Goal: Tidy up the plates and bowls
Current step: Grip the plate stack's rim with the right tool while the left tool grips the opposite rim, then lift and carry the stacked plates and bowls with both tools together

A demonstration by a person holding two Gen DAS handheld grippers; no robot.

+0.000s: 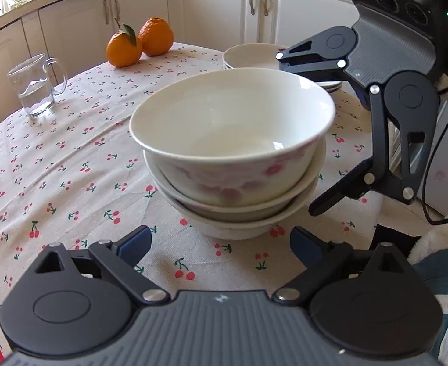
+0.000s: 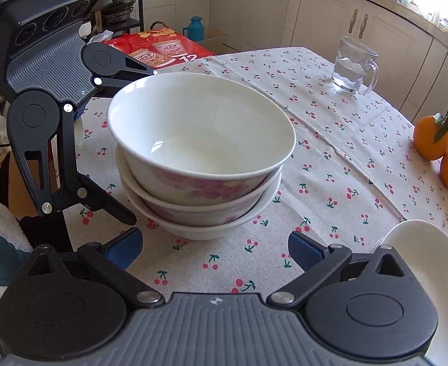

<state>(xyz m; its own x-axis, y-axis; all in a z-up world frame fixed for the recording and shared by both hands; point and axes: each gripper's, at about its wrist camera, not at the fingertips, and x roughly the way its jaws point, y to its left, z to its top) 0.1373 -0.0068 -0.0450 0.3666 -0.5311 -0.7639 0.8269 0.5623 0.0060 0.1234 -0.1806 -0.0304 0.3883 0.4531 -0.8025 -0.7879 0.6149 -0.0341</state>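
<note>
Three white bowls with pink flower print stand nested in a stack [image 1: 233, 158] [image 2: 199, 152] on the cherry-print tablecloth. My left gripper [image 1: 220, 244] is open, its blue pads just short of the stack's base and not touching it. My right gripper [image 2: 216, 248] is open too, on the opposite side. Seen from the left wrist, the right gripper's fingers [image 1: 339, 192] straddle the stack's far side, one behind the rim and one low by the base. The left gripper's fingers [image 2: 111, 204] straddle it the same way. White plates [image 1: 254, 55] [image 2: 422, 259] lie stacked near the right gripper.
A glass mug with water [image 1: 34, 88] [image 2: 350, 67] and two oranges [image 1: 138, 42] [image 2: 431, 140] sit further out on the round table [image 1: 71, 158]. A red box [image 2: 163, 48] stands beyond the table edge. Kitchen cabinets [image 1: 217, 9] line the walls.
</note>
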